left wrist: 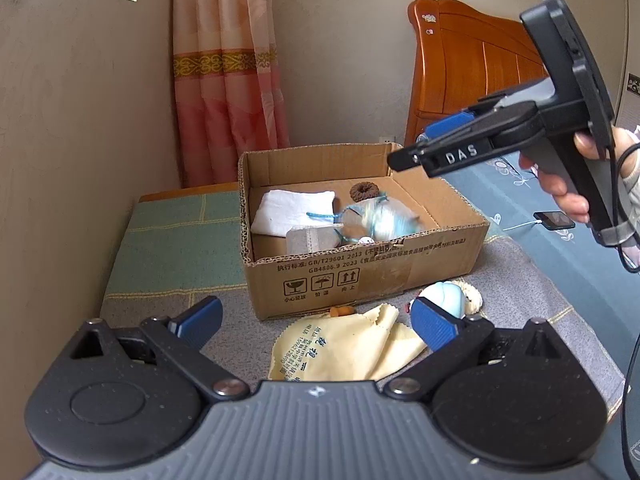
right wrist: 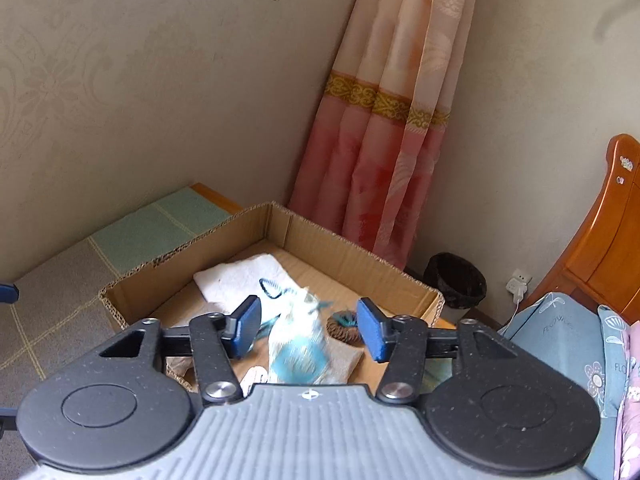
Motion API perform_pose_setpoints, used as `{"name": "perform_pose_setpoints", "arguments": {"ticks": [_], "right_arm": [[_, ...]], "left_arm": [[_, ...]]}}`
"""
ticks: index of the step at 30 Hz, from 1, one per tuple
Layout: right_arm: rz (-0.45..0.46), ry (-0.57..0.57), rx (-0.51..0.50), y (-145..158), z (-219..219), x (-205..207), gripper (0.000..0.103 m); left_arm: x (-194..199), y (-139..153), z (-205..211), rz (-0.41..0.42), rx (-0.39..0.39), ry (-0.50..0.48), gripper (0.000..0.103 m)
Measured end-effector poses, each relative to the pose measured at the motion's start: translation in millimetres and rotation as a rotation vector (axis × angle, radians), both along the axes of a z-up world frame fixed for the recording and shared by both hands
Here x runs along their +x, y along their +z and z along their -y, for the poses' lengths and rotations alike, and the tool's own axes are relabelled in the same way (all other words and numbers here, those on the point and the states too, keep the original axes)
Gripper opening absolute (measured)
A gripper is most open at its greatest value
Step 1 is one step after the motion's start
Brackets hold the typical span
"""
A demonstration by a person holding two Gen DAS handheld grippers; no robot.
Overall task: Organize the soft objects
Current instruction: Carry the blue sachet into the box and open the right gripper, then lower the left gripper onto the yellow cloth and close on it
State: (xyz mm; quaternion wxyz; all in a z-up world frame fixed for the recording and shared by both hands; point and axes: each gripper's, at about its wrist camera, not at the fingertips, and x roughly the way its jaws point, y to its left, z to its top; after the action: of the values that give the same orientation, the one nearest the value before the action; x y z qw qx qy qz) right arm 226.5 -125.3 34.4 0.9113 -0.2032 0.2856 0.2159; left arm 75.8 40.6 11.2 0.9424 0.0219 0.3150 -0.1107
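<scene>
Spread wide at the bottom of the left wrist view, the left tool (left wrist: 316,322) grips nothing, its blue pads (left wrist: 202,320) hanging over a grey and green checked cloth (left wrist: 168,256) that covers the worktop. Between them, low in the centre of the frame, lies a pale yellow cleaning cloth (left wrist: 344,348) printed with blue characters. Just right of it, partly behind the right pad, sits a light blue plush toy (left wrist: 448,296) beside a cream knitted piece (left wrist: 474,294). Mid-frame stands an open cardboard box (left wrist: 360,272), holding a folded white cloth (left wrist: 294,210) at its left, a grey pouch (left wrist: 314,238) in front, a brown ring-shaped item (left wrist: 363,190) at the back and a blurred blue-and-white soft bundle (left wrist: 378,218) toward its right. At the upper right, a hand (left wrist: 576,184) holds the right tool (left wrist: 416,148) above the box's right corner. A pink curtain (left wrist: 228,76) and a wooden headboard (left wrist: 476,60) fill the background.

In the right wrist view, the right tool (right wrist: 308,332) is released, its pads clear of the bundle (right wrist: 298,344), which shows blurred between them over the box (right wrist: 352,248). At far right sits a black waste bin (right wrist: 456,280).
</scene>
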Motion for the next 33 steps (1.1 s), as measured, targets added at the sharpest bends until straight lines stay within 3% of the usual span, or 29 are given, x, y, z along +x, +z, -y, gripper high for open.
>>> {"name": "perform_pose_setpoints", "arguments": {"ticks": [1, 3, 4, 16, 27, 33], "right_arm": [[-0.004, -0.005, -0.006, -4.1, -0.1, -2.6, 0.073], [0.0, -0.02, -0.015, -10.2, 1.2, -9.4, 0.096], [0.003, -0.026, -0.011, -11.5, 2.7, -13.0, 0.098], [-0.042, -0.159, 0.045, -20.1, 18.1, -46.3, 0.103], [-0.084, -0.271, 0.118, -65.3, 28.0, -80.0, 0.103], [-0.114, -0.254, 0.155, -85.9, 28.7, -95.4, 0.103]], "left_arm": [[0.3, -0.2, -0.7, 0.001, 0.002, 0.003, 0.1], [0.0, -0.5, -2.0, 0.004, 0.007, 0.008, 0.1], [-0.4, -0.5, -2.8, 0.005, 0.009, 0.012, 0.101], [-5.4, -0.7, -4.5, 0.008, 0.032, 0.028, 0.101], [-3.4, -12.4, -0.3, -0.045, 0.051, -0.014, 0.101], [0.5, -18.2, -1.1, -0.06, 0.048, -0.011, 0.101]]}}
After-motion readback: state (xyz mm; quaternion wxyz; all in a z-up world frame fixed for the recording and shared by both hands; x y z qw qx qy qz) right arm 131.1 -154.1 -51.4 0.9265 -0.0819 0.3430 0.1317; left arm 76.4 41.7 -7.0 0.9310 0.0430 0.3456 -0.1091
